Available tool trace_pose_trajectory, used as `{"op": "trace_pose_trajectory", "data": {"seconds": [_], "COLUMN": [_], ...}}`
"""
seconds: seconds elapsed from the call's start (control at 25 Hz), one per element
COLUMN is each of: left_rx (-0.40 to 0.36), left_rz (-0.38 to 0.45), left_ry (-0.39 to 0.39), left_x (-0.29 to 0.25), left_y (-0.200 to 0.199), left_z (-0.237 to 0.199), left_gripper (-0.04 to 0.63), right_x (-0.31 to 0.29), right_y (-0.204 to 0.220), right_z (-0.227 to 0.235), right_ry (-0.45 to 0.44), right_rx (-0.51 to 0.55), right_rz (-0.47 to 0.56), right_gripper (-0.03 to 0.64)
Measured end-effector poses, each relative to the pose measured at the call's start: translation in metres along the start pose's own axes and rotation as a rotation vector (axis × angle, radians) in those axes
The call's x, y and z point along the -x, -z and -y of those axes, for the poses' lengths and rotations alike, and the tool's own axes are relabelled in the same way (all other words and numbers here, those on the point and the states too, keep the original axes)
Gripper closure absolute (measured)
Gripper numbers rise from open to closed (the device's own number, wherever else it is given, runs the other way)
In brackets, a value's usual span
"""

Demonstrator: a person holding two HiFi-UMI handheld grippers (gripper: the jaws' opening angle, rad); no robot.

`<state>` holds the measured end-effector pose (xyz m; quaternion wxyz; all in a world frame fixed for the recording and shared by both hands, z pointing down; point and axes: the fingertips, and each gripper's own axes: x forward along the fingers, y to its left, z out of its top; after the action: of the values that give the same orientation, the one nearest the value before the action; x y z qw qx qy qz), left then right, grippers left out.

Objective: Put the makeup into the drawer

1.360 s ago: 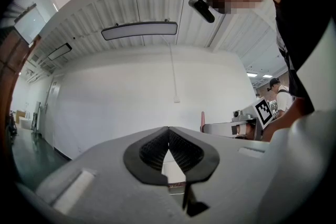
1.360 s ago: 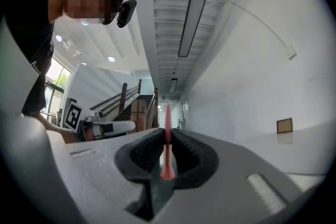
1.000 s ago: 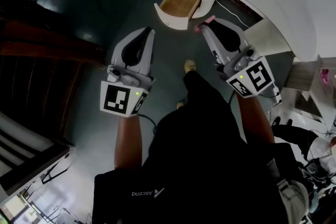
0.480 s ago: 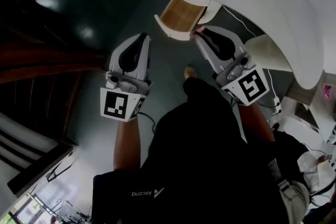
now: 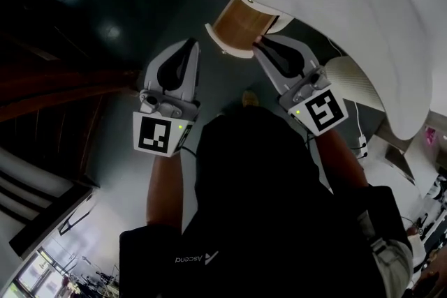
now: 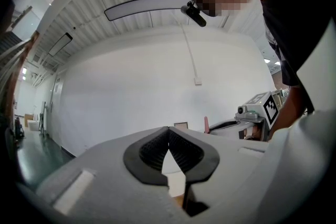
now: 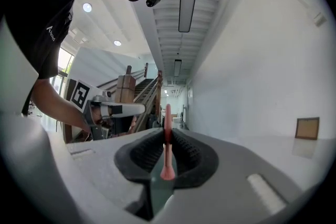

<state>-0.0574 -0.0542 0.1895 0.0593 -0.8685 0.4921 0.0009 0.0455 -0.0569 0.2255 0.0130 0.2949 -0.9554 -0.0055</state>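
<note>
Pink, slim makeup stick (image 7: 166, 150) is gripped upright between the closed jaws of the right claw (image 7: 167, 132), which is held just beside the near right edge of the open drawer (image 5: 241, 23). Whether it touches the drawer front cannot be told. The drawer's wooden inside is seen pulled out from under the white table (image 5: 328, 3), and nothing is made out in it.

Nothing is held in the left claw (image 6: 168, 131); its jaws are closed at the tips, and it is held near the drawer's left side, apart from it.

The step is judged to be the carry to the drawer, with release not yet done. Next, the right claw would need to be brought over the opening, lowered and opened so the stick is dropped inside, clear of the front panel.

"Ascend" is read upside down on the black shirt (image 5: 195, 258). No brand is made out on the makeup.
</note>
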Motion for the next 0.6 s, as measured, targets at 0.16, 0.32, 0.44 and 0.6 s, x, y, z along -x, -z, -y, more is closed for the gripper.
{"op": "trace_pose_trajectory", "data": {"seconds": [0.16,0.32,0.44,0.6], "left_rx": [0.003,0.028,0.054,0.07], "left_rz": [0.001,-0.005,-0.038,-0.054], "left_ry": [0.003,0.032,0.056,0.1], "left_x": [-0.012,-0.02,-0.025,-0.039], "left_y": [0.012,0.03,0.053,0.083], "left_z": [-0.018,-0.041,-0.063,-0.083], "left_gripper": [0.584,0.584,0.584,0.584], "right_x": [-0.023,-0.052,-0.077,-0.102], "right_y": [0.016,0.035,0.056,0.093], "right_z": [0.008,0.013,0.016,0.025], "right_ry": [0.006,0.023,0.032,0.049], "right_rx": [0.01,0.03,0.056,0.087], "right_rz": [-0.041,-0.097,-0.159,-0.255], "right_gripper": [0.565,0.565,0.565,0.565]}}
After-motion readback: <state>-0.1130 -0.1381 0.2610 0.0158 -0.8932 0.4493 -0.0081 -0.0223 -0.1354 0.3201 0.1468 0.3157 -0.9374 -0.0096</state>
